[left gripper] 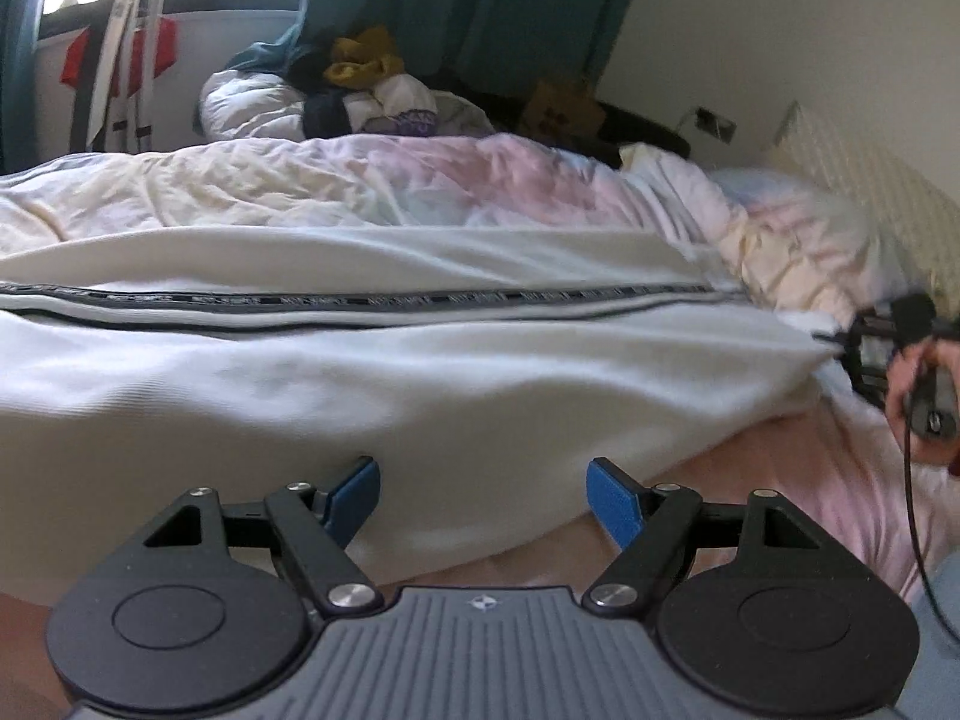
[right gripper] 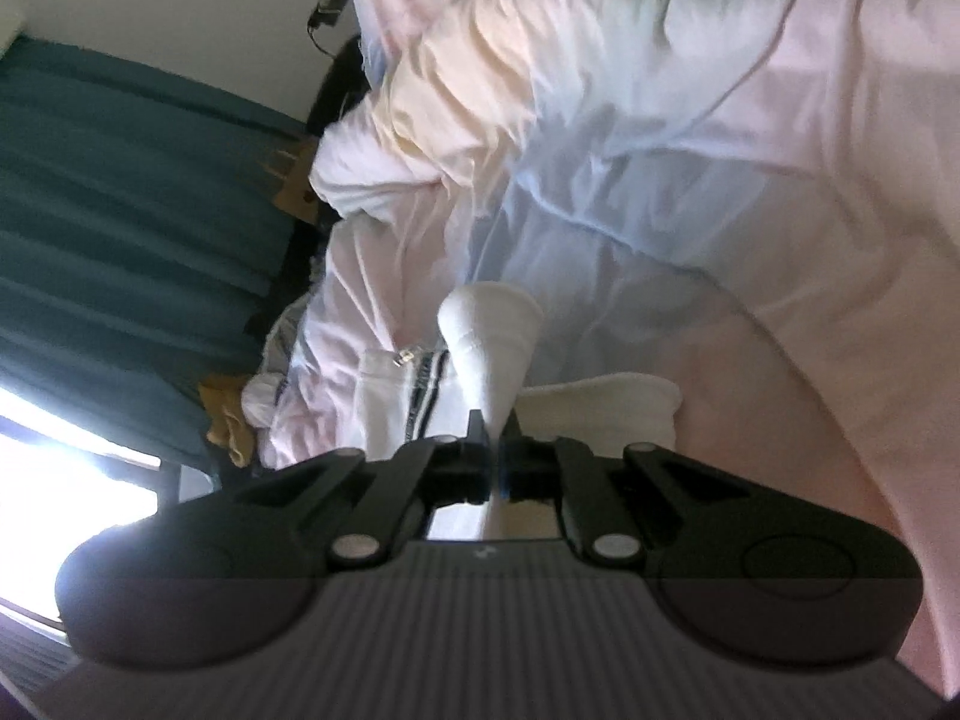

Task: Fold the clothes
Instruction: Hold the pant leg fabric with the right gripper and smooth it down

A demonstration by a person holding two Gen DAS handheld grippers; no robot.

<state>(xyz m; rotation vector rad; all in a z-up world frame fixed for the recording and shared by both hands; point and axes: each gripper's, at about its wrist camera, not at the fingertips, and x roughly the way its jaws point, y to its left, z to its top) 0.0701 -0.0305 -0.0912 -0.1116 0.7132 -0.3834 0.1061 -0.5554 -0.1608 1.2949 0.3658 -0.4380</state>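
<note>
1. White garment [left gripper: 384,360] lies stretched across the bed, directly ahead of the left gripper [left gripper: 483,495]. A dark printed stripe [left gripper: 384,299] runs along its length.
2. Left gripper: the blue fingers [left gripper: 612,501] stand wide apart and hold nothing. The near edge of the garment lies just in front of them, over the pink sheet [left gripper: 810,480].
3. Right gripper [right gripper: 493,450]: the fingers are closed together on a fold of the white fabric, which rises in a narrow peak [right gripper: 489,330] between and beyond them. In the left wrist view, this gripper [left gripper: 840,339] sits at the far right end of the garment, pulling the cloth to a point there.
4. Beyond the garment lies a rumpled pastel duvet [left gripper: 420,180], bunched toward the headboard side.
5. Farther back, a heap of other clothes [left gripper: 360,96] rests near the teal curtain [left gripper: 480,12] and the window.
6. Task status, as a judgement: the fold is at an early stage. The garment appears laid out and tensioned at one end only; no completed fold is visible.
7. Remaining work, as a judgement: the left gripper has to take the near edge, and the folds have to be made. The heap suggests further items are waiting.
</note>
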